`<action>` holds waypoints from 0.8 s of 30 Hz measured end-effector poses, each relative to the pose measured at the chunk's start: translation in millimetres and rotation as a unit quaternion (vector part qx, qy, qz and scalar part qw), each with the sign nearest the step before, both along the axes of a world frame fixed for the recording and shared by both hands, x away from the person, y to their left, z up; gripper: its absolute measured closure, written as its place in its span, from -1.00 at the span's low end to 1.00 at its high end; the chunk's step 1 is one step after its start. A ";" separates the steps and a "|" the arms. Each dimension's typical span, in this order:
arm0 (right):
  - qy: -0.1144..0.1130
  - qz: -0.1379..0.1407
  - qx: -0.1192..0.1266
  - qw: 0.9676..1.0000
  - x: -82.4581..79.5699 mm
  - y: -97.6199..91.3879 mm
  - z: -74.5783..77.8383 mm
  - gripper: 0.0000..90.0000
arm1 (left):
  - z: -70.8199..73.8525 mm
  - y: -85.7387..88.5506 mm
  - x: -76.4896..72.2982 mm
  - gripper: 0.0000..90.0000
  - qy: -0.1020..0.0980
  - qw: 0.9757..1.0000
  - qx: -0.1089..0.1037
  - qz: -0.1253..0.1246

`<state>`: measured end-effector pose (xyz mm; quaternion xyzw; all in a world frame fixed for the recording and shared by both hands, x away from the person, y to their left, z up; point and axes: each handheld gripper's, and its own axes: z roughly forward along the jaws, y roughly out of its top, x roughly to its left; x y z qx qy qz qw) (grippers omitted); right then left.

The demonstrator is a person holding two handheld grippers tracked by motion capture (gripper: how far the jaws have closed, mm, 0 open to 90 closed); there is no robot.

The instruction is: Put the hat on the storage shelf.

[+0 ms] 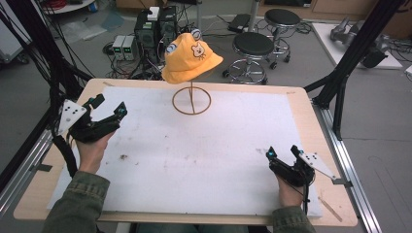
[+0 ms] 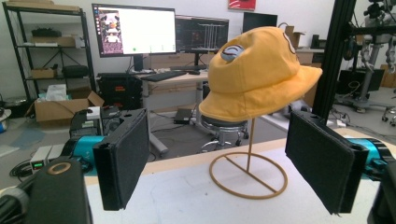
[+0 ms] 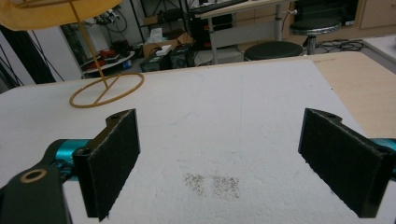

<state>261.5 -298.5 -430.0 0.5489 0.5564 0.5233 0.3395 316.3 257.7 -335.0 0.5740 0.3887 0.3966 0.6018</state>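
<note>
- The left gripper (image 1: 108,108) hovers over the bench's left edge with its black padded jaws spread wide and nothing between them; in the left gripper view the pads (image 2: 122,158) frame the hat straight ahead.
- The right gripper (image 1: 283,151) sits low at the near right of the bench, jaws likewise wide apart and empty, aimed over bare white sheet, with the stand's ring off to its upper left in its own view.
- The soft yellow fabric bucket hat with a bear face and two round eye-like patches (image 1: 191,57) hangs on top of a thin golden wire stand with a ring-shaped base (image 1: 192,101), at the far middle of the bench, well apart from both grippers.
- The hat lies forward and to the right of the left gripper, and forward and to the left of the right one. The left gripper looks nearer and already faces it, so I judge it the likelier to reach.
- The stand's stem is upright, so the hat would probably need to come off upward; the light stand might tip if dragged sideways.
- The white foam-like sheet (image 1: 204,160) covering the wooden bench (image 1: 301,104) is bare apart from a few dark specks.
- Behind are black round stools (image 1: 252,46), computer boxes and cables on a grey floor.
</note>
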 end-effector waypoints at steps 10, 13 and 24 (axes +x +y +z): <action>-0.001 -0.005 0.001 1.000 -0.6 -1.2 0.2 -0.74 | -24.0 4.4 -18.5 -0.50 0.007 1.000 0.004 0.015; 0.000 -0.005 0.001 1.000 -0.8 -1.2 0.1 -0.74 | -31.6 5.9 -22.5 -0.50 0.013 1.000 0.009 0.017; 0.004 -0.005 0.009 1.000 -2.9 -1.8 -1.8 -0.74 | -54.0 14.5 -40.8 -0.50 0.031 0.999 0.011 0.038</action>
